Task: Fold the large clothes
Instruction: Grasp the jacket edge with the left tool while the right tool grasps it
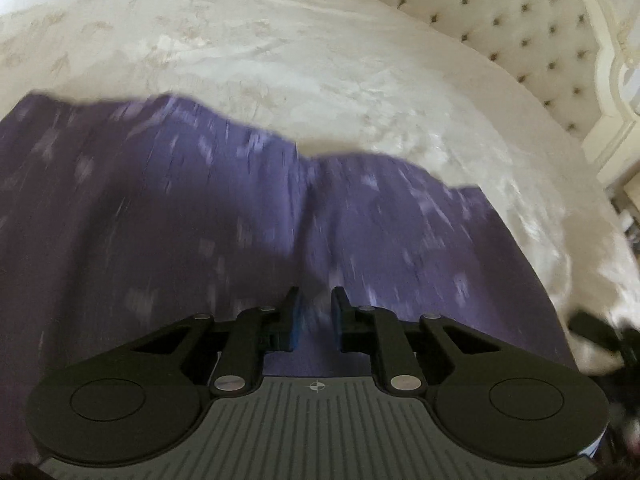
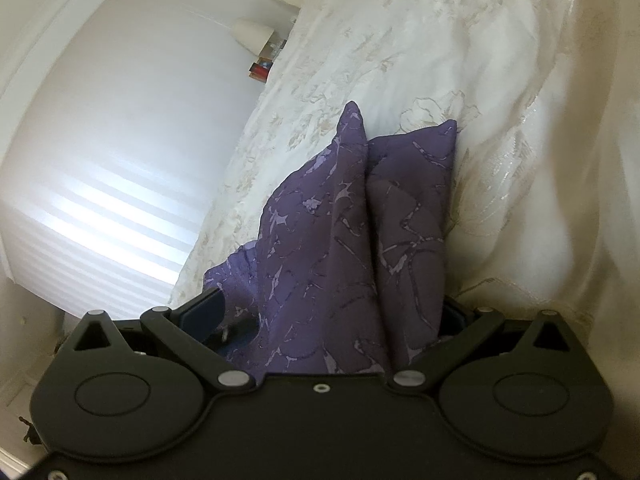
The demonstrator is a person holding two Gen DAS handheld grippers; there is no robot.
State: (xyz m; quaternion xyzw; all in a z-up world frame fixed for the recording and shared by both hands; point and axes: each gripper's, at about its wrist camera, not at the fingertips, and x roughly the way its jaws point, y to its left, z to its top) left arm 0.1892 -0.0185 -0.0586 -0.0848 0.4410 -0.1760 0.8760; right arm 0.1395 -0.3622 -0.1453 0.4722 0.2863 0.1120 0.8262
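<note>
Left gripper (image 1: 316,312): fingers drawn narrow, blue pads nearly together over the purple cloth (image 1: 200,220). Blur hides whether a pinch of fabric sits between the pads; cannot tell if it is gripped.

Right gripper (image 2: 332,320): fingers stand wide, with a thick bunch of the same cloth (image 2: 352,220) rising between them and peaking ahead of the tips. Whether the pads press on it, cannot tell.

Cloth lies spread on the cream bedspread (image 1: 280,40), ahead of and to both sides of the left fingers; its far edge runs wavy.

Step in hand, by my reading: securing an edge for a fold. Best to catch one clean layer, lift level with the other hand, keep the edge taut.

Around: tufted headboard (image 1: 520,20) far right of the left fingers, well apart. Lamp (image 2: 252,36) and wall to the left beyond the right fingers. Nothing blocks the fold.
</note>
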